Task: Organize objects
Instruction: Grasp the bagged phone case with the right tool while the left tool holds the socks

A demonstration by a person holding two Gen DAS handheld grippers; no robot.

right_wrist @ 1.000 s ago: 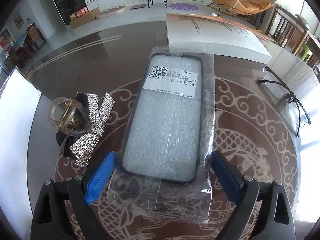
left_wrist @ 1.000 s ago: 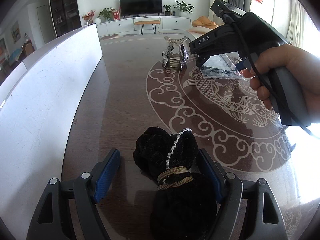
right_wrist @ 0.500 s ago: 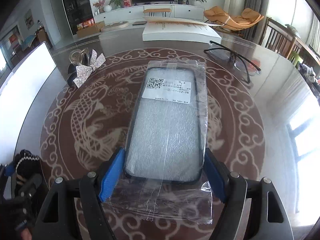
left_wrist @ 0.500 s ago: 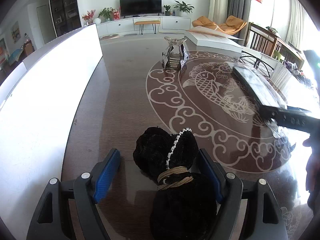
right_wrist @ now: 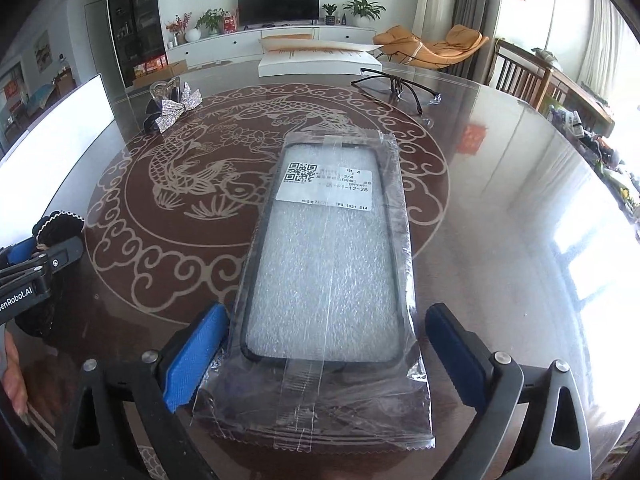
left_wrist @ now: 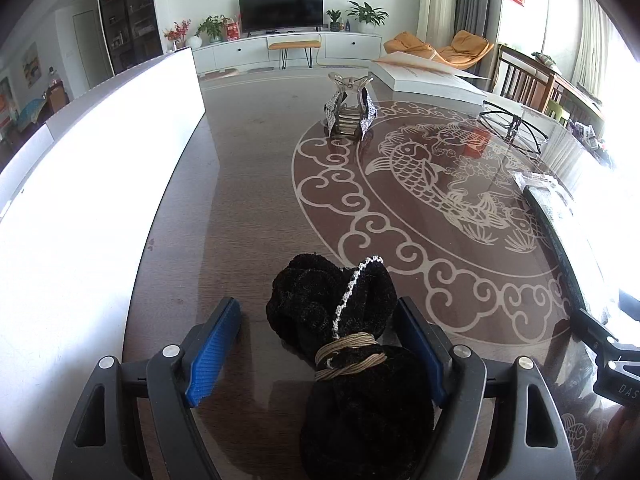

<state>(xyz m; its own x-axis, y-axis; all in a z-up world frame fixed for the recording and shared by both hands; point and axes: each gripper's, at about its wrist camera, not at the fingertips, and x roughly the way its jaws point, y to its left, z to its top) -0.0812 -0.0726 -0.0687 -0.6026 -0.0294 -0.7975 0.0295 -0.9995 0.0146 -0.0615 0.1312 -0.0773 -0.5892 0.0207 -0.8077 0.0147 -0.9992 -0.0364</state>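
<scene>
A black velvet pouch (left_wrist: 332, 320) tied with tan cord lies on the glass table between the jaws of my left gripper (left_wrist: 316, 344). The jaws are opening: the right pad (left_wrist: 416, 344) is against the pouch and the left pad stands apart from it. A phone case in clear plastic wrap (right_wrist: 328, 256) lies flat on the table between the jaws of my right gripper (right_wrist: 326, 354). Those jaws are opening too, with both pads off the wrap. The pouch (right_wrist: 56, 224) and left gripper (right_wrist: 36, 264) show at the left edge of the right wrist view.
A clear hair claw with a rhinestone bow (left_wrist: 350, 114) stands mid-table. Black-framed glasses (right_wrist: 400, 88) lie at the far right. A white flat box (right_wrist: 320, 60) sits at the far edge. A tall white panel (left_wrist: 80, 184) borders the table's left side.
My right gripper carried the wrapped phone case away from the hair claw to the near right of the table, and its jaws widened off the wrap. The left gripper and pouch stayed put.
</scene>
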